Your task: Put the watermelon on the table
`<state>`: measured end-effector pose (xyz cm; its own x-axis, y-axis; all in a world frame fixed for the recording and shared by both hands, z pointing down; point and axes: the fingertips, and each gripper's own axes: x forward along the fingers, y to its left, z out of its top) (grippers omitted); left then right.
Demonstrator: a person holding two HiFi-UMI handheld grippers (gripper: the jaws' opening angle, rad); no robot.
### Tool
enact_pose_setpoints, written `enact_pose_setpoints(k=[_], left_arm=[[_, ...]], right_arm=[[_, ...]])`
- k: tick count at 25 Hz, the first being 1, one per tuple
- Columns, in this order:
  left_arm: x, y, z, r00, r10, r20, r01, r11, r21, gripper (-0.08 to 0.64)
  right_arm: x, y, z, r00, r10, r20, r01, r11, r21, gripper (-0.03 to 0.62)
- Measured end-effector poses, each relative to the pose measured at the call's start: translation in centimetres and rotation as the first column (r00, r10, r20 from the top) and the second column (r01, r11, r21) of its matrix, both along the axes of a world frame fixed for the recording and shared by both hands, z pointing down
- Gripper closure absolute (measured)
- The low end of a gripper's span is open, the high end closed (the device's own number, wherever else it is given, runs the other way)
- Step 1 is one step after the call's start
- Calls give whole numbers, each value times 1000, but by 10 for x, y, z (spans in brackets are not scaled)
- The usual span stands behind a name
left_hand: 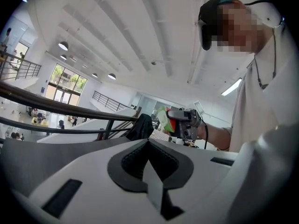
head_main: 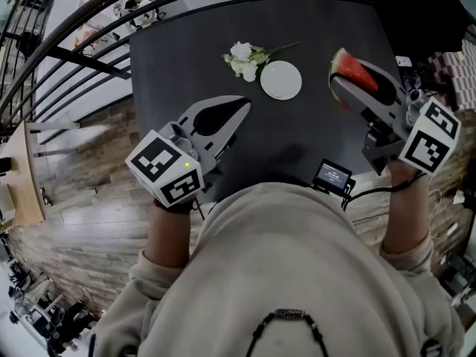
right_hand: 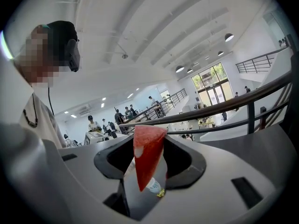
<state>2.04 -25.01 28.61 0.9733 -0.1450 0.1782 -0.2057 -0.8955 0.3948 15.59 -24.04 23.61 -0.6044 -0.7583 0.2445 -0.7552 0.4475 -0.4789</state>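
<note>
My right gripper is shut on a wedge of watermelon, red flesh with a green rind, held above the right side of the dark table. In the right gripper view the wedge stands between the jaws, point downward. At the left my left gripper hovers over the table's near part, jaws shut with nothing between them. The left gripper view also catches the right gripper with the watermelon in the distance.
A small white plate and a bunch of white flowers lie at the table's middle far side. A small black device with a cable sits at the near edge. Black railings curve round the left and far sides.
</note>
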Motion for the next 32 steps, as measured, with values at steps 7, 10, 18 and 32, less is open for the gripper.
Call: enact_pose_setpoints(k=[7,10,18,32], left_arm=[[3,8,3,1000,-14,12,15,1000,-20,552],[4,12,7,1000,-25,17,26,999,-37,552],[7,34,23,999,-39,33,42,995,-94,552],[-17,39,36,984,-165,64,171,980,-105,554]], right_arm=[[0,-11,12,1000,-26,5,26,999,-27,388],[0,-19,19,999,-43,20,44,998,-35,390],[-7,-34,37,995,-98,22,99,994,-55,388],[-16,-55,84,986,-165,2,164,980,-108,388]])
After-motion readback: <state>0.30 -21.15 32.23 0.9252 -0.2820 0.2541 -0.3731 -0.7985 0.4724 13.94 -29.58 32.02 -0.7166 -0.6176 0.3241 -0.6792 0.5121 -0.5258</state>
